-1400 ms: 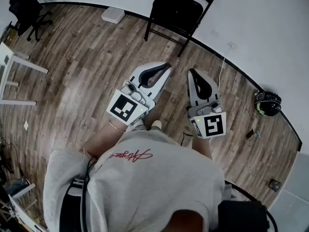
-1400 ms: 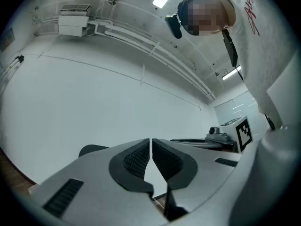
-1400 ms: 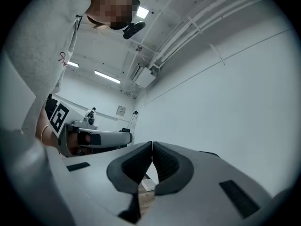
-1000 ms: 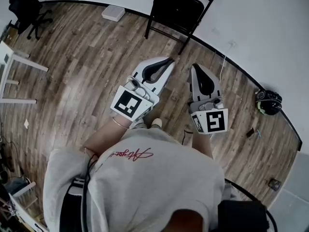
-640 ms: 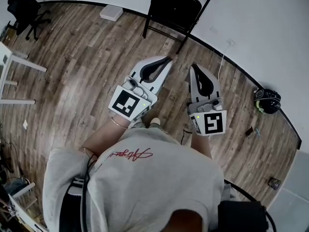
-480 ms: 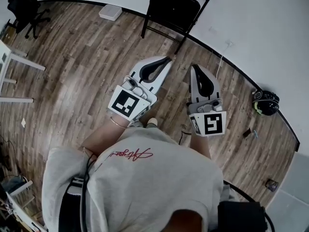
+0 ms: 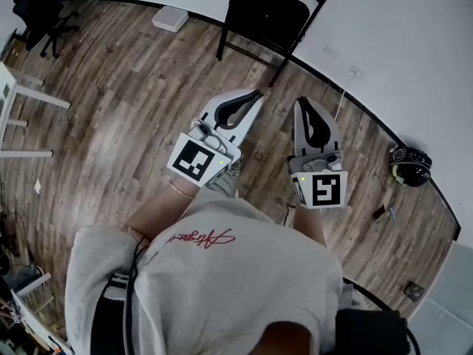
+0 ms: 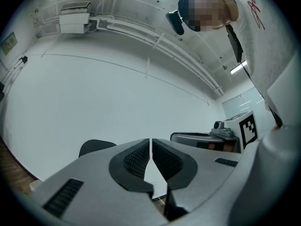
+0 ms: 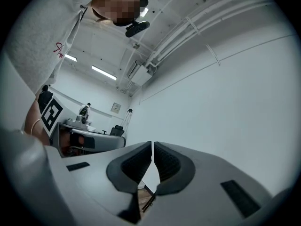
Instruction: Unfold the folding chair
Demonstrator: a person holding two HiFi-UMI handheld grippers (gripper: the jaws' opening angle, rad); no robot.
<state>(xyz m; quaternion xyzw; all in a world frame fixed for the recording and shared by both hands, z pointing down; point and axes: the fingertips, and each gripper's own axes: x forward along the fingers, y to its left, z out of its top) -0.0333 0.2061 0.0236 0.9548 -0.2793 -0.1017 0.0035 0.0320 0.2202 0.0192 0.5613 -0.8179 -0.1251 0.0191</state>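
The black folding chair (image 7: pixel 272 11) stands folded against the white wall at the top of the head view. Both grippers are held out over the wood floor, pointing toward it and short of it. My left gripper (image 7: pixel 256 95) is shut with nothing between its pads, its tip below the chair's lower right leg. My right gripper (image 7: pixel 301 103) is shut and empty too, a little to the right. In the left gripper view the chair's rounded back (image 8: pixel 96 146) shows behind the closed left gripper (image 8: pixel 150 147). The right gripper (image 9: pixel 153 149) faces the bare wall.
A white table (image 7: pixel 21 98) stands at the left edge and a black office chair (image 7: pixel 41 9) in the far left corner. A white box (image 7: pixel 170 18) lies by the wall. A cable (image 7: pixel 341 98) hangs down the wall, and a dark helmet-like thing (image 7: pixel 410 161) lies at the right.
The person has stepped forward, and both shut grippers have come slightly nearer the chair. The jaws look the same throughout.
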